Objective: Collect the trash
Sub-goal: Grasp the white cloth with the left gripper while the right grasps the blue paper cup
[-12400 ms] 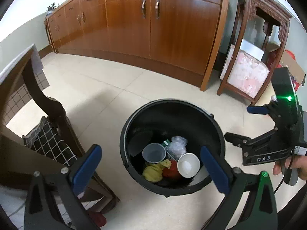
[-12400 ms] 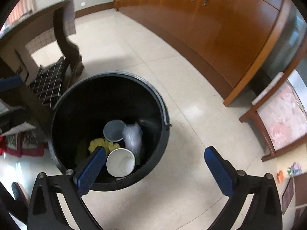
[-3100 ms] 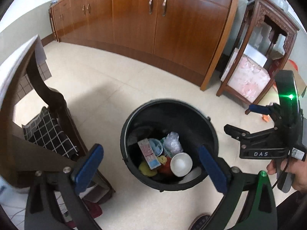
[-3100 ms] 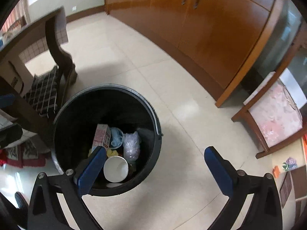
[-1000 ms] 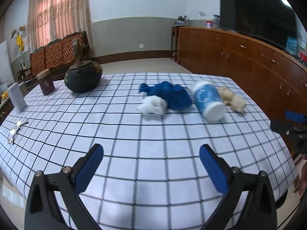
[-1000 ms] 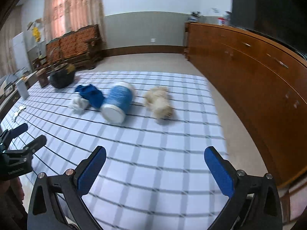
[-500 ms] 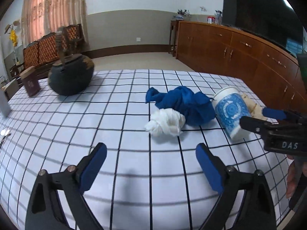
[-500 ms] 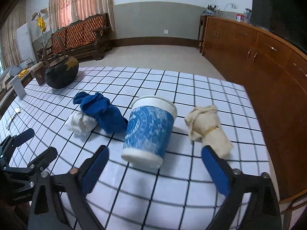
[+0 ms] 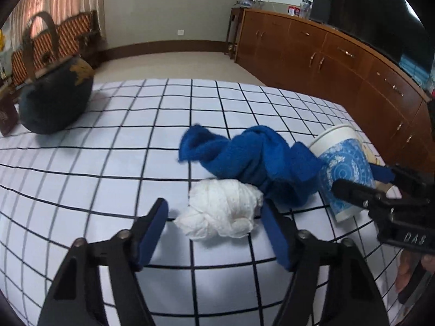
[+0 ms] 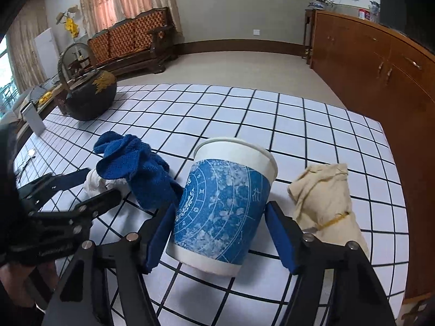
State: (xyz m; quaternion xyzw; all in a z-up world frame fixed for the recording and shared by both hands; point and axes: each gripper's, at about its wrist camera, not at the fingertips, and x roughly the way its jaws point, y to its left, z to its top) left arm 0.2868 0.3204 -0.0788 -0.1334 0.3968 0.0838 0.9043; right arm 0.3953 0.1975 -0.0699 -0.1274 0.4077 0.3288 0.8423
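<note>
At lower centre of the left view, the left gripper [image 9: 213, 226] closes around a white wad [image 9: 221, 212], not yet pinching; the blue cloth [image 9: 252, 157] touching it could snag. In the right view, the right gripper [image 10: 220, 237] closes around the tipped cup [image 10: 224, 209], which could crush.

We see a tabletop [image 10: 312, 125] covered by a white cloth with a black grid, and on it a row of things: a crumpled white paper wad [image 9: 223, 212], a bunched blue towel [image 9: 252, 157] touching it, a blue-patterned white paper cup [image 10: 225, 209] lying tilted on its side just beside the towel, and a beige cloth bundle tied with a rubber band [image 10: 326, 198] next to the cup. Well apart from these, near the far corner, we find a dark round kettle with a hoop handle [image 10: 91, 99] and a small brown box [image 9: 6, 116] beside it.
</note>
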